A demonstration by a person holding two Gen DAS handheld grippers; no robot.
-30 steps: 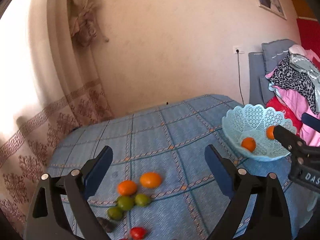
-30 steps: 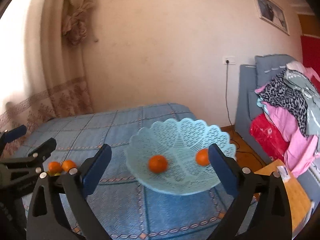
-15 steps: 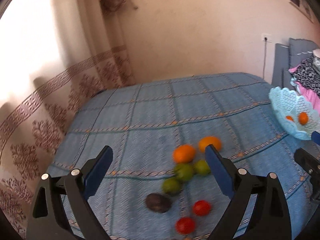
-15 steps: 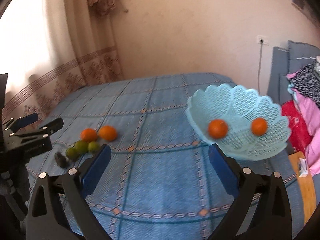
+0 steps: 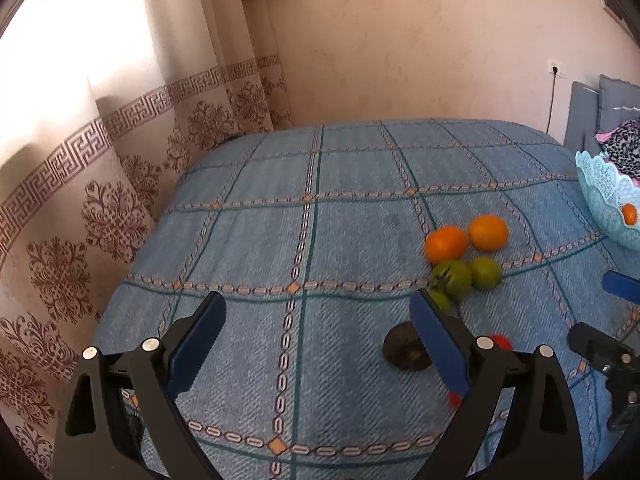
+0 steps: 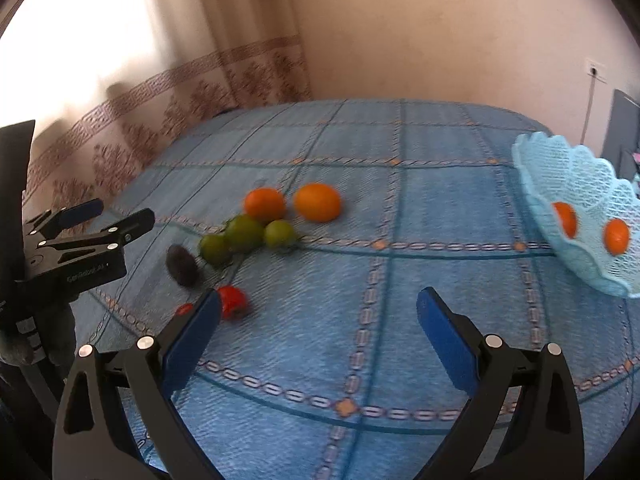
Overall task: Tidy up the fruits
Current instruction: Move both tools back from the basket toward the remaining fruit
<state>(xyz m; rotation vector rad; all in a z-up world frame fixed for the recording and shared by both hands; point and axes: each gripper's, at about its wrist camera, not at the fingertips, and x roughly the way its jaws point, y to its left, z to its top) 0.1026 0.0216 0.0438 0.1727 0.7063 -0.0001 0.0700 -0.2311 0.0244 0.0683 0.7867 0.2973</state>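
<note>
Loose fruit lies on the blue checked bedspread: two oranges, three green fruits, a dark avocado and two red tomatoes. A light-blue lace basket at the right holds two oranges. My left gripper is open and empty, left of the fruit; it also shows in the right wrist view. My right gripper is open and empty, over the cloth in front of the fruit.
A patterned curtain hangs along the bed's left side. A plain wall stands behind. Grey cushions with clothes are at the far right, behind the basket.
Both grippers have swung left, away from the basket. The loose fruit has shifted right in both views, and the basket has slid to the right edge. Both stay open.
</note>
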